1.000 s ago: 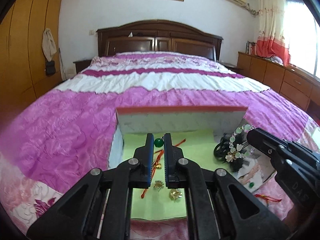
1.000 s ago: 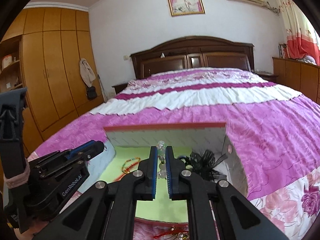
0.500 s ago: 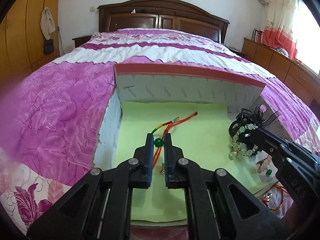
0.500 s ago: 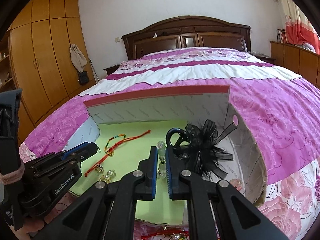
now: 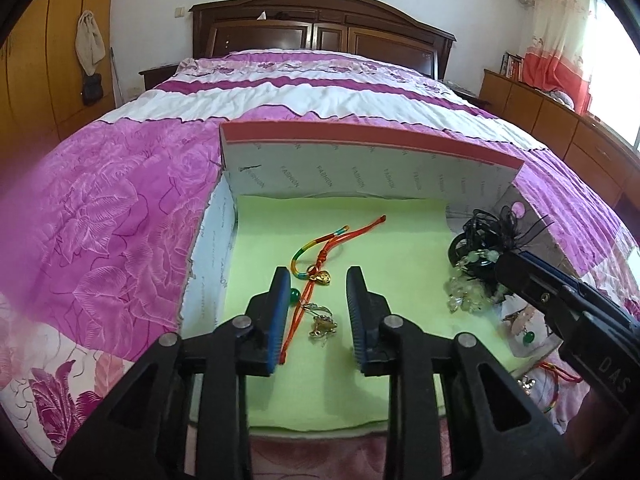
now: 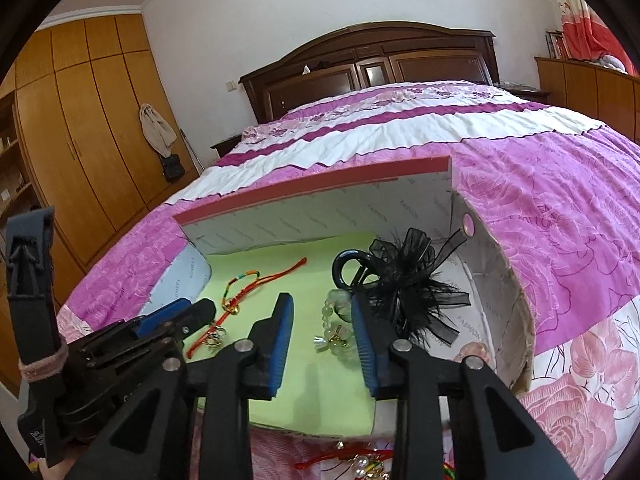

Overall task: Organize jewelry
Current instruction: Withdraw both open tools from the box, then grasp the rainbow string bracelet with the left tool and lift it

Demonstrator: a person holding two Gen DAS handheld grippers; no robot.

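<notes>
The word "FASHION" is repeating in grey across the inner walls of the box (image 5: 360, 176), and the letters "DAS" are showing on the right gripper (image 5: 532, 276).

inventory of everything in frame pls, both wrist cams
box: 1, grey-white walls with red rim, open, on the bed
liner: 1, light green, covers the box floor
red cord bracelet: 1, red and multicolour with gold charms and a green bead, left part of the liner
pale bead bracelet: 1, translucent pale green, right part of the liner
black hair clip: 1, black with mesh bow, right side of the box
loose jewellery: several, red cords and beads, on the bedspread in front of the box
bedspread: 1, magenta, pink and white
headboard: 1, dark wood
wardrobe: 1, orange-brown
left tool: 1, black with blue pads, open over the cord bracelet
right tool: 1, same, open around the bead bracelet
</notes>
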